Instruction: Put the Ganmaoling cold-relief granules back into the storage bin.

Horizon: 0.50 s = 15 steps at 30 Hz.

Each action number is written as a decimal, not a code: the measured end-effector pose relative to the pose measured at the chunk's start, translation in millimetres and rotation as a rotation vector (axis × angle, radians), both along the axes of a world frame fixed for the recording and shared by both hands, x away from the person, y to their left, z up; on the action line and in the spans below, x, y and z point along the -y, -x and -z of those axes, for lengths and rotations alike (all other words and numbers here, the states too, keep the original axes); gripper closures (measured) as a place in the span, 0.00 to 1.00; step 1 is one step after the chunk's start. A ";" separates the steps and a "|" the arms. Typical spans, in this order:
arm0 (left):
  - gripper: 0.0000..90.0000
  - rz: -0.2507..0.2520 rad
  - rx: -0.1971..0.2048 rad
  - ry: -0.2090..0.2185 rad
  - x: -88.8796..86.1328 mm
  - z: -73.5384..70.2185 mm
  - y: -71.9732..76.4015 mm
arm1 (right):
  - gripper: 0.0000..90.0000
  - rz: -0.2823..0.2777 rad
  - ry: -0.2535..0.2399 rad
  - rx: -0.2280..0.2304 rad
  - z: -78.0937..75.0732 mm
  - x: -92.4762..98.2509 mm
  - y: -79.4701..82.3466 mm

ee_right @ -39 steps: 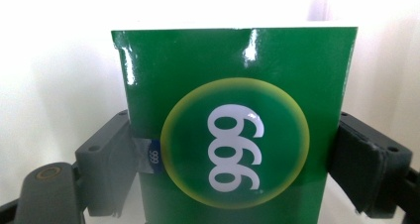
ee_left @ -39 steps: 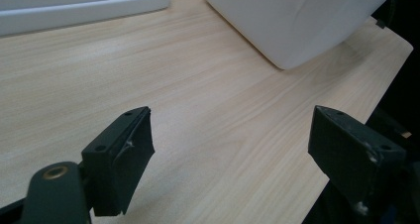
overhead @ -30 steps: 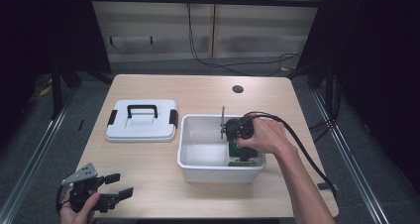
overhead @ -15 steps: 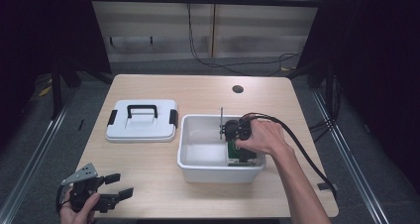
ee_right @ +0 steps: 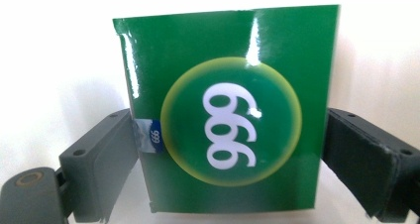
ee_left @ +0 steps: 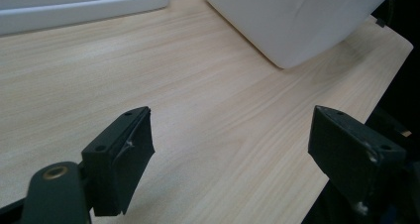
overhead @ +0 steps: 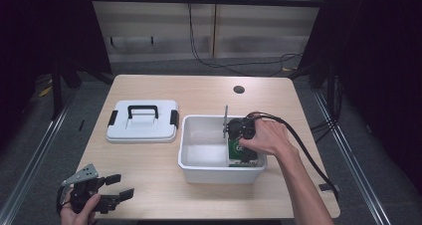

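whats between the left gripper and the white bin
Bare tabletop: the left gripper view shows nothing between the left gripper, jaws apart, and the white bin.

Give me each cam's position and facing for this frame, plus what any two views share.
High view: fixed above the near edge, looking forward and down at the table; both forearms, left gripper, right gripper.
Left gripper view: rides low, looking across the tabletop at the white bin; its two jaws spread.
Right gripper view: inside the bin, facing a green box between its jaws.
Shared: bin, lid, box.
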<state>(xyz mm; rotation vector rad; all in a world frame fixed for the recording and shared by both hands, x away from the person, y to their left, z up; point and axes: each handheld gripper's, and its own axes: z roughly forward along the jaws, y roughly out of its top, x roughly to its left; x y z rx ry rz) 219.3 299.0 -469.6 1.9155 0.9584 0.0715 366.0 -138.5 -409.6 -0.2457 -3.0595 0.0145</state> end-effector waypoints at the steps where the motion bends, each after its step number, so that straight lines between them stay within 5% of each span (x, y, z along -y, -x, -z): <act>1: 0.19 0.000 0.000 0.000 0.0 0.0 0.0 | 0.10 -0.006 0.001 -0.004 -1.1 0.2 0.0; 7: 0.19 0.000 0.000 0.000 0.0 0.0 0.0 | 0.10 0.015 -0.035 0.015 -11.7 5.8 0.9; 15: 0.19 -0.001 -0.002 -0.002 0.1 0.2 -0.2 | 0.13 0.040 -0.142 0.048 -29.2 12.8 2.9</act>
